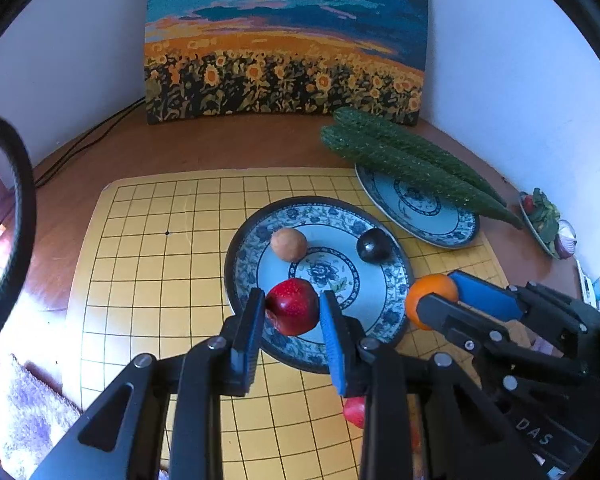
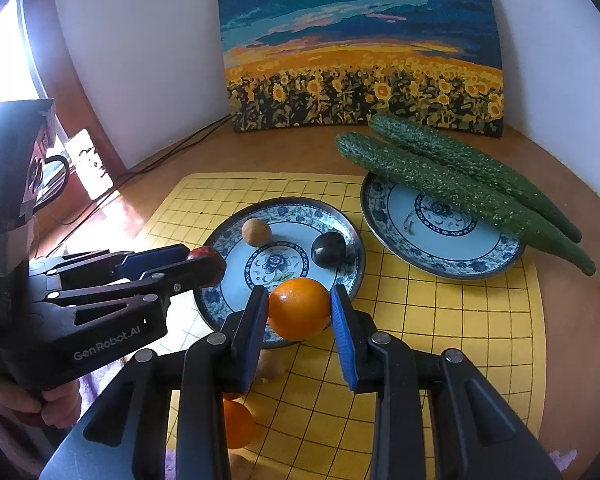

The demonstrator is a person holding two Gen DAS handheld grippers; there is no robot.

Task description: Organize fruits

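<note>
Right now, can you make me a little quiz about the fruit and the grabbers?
1. True or false: the left gripper is shut on the red apple.
2. What does the right gripper hold? A) cucumber B) orange C) plum
3. How many cucumbers rest across the far plate?

Key:
1. True.
2. B, the orange.
3. Two cucumbers.
</note>
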